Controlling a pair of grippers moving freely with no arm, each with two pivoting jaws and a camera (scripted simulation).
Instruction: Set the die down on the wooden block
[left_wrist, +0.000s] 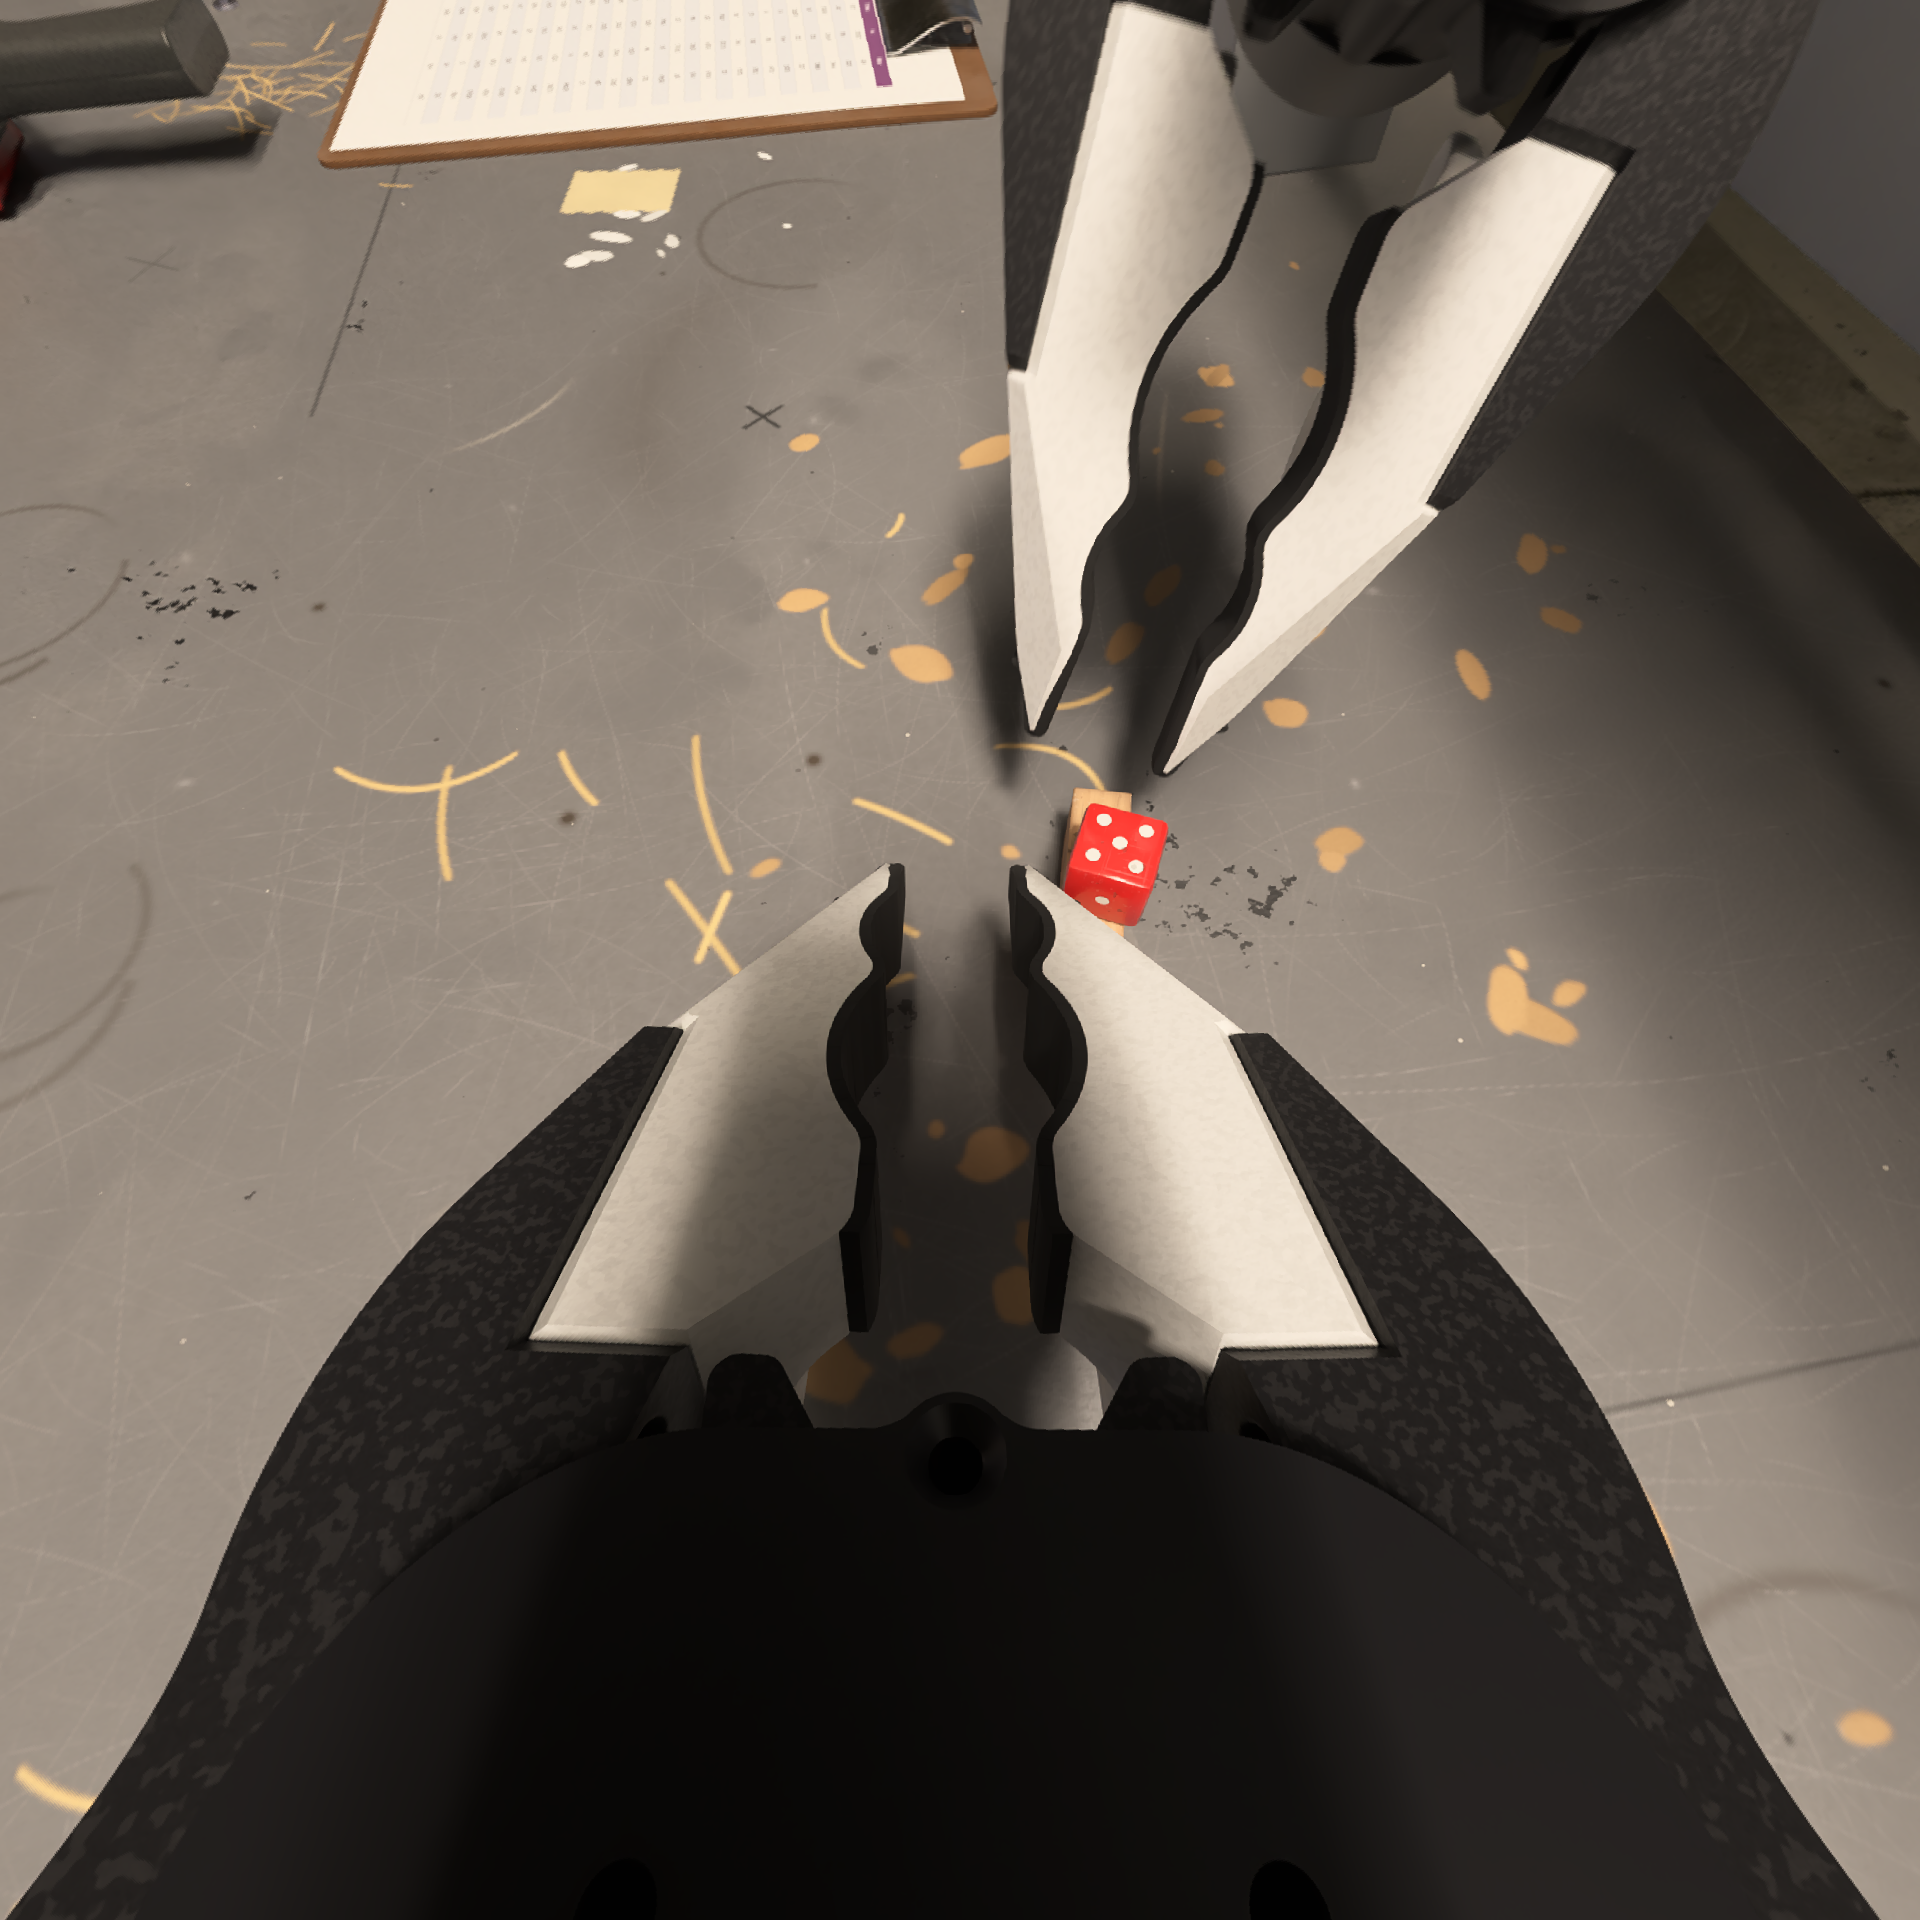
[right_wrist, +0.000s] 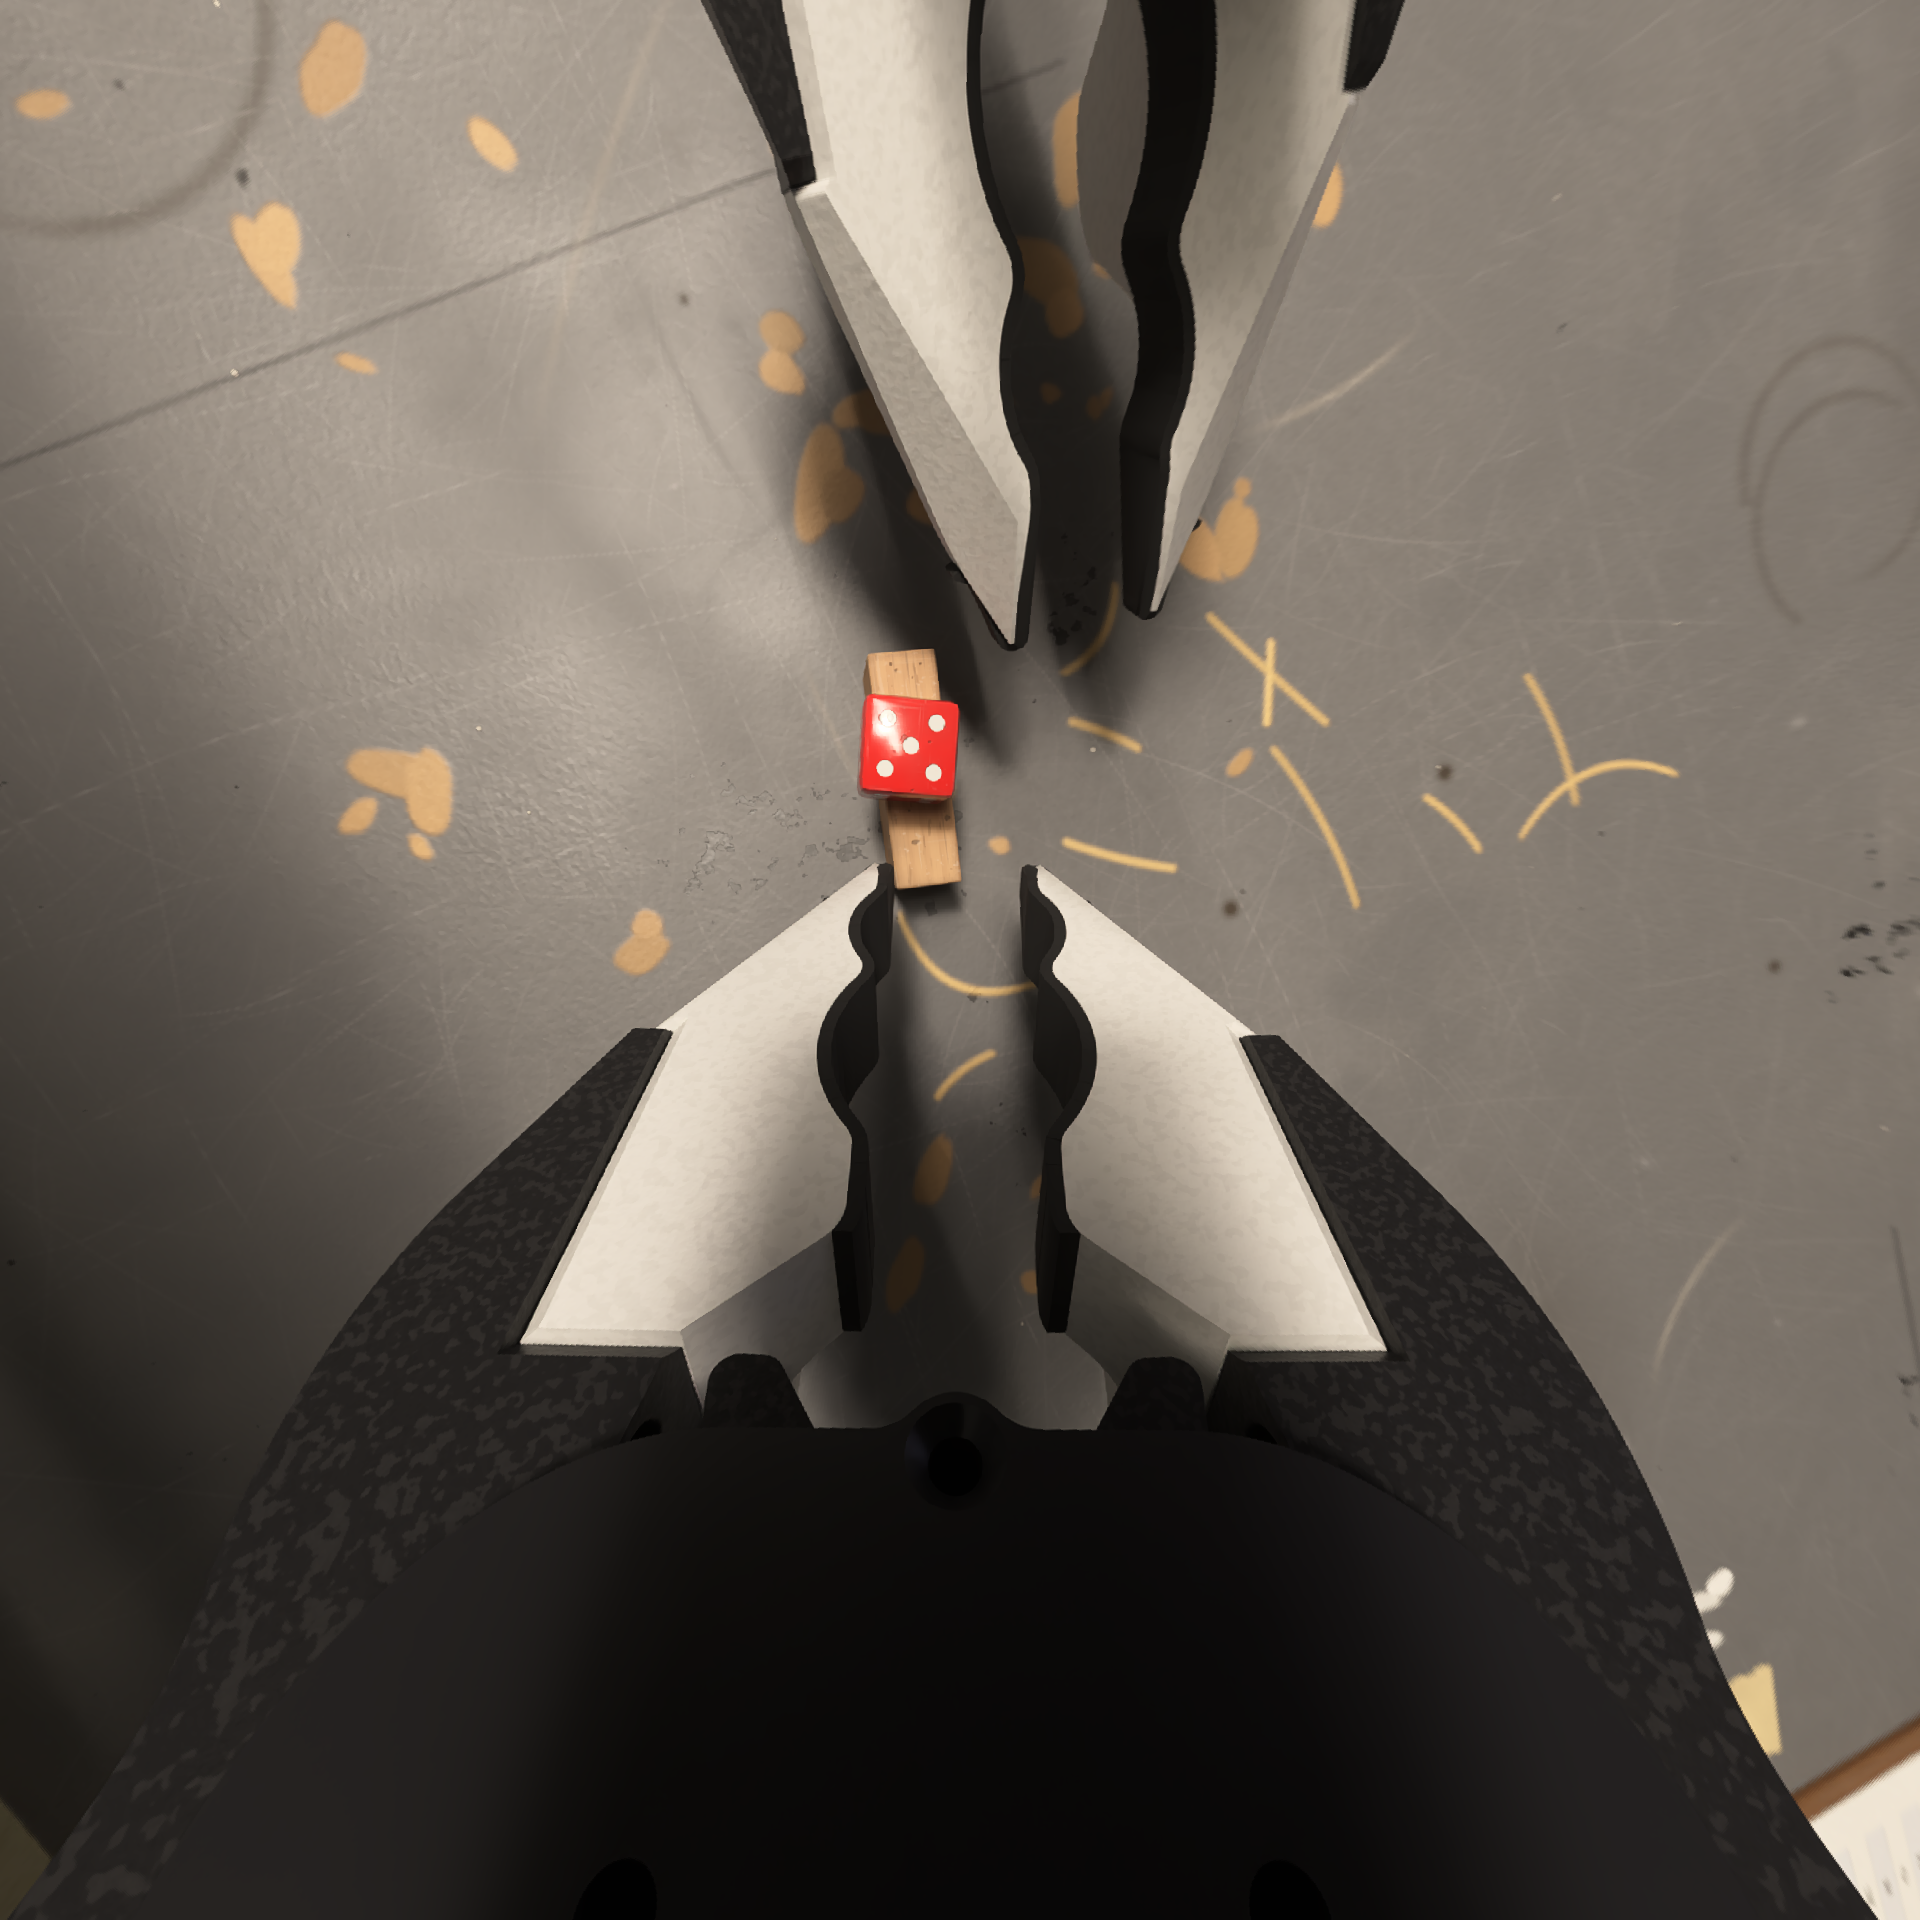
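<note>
A red die (left_wrist: 1115, 864) with white dots rests on top of a small wooden block (left_wrist: 1097, 805) on the grey table. In the right wrist view the die (right_wrist: 908, 748) sits on the middle of the block (right_wrist: 918, 844), which sticks out at both ends. My left gripper (left_wrist: 956, 873) is open and empty, its tips just left of the die. My right gripper (right_wrist: 956, 873) is open and empty, its tips just short of the block's near end. Each gripper shows in the other's view: the right gripper (left_wrist: 1099, 750) and the left gripper (right_wrist: 1081, 629), both with a gap between the fingers.
A clipboard (left_wrist: 655, 78) with a printed sheet lies at the far side, a dark tool (left_wrist: 104, 62) to its left. A piece of yellow tape (left_wrist: 620, 191) lies on the table. Wood shavings and chips are scattered about. The table's edge (left_wrist: 1829, 395) runs along the right.
</note>
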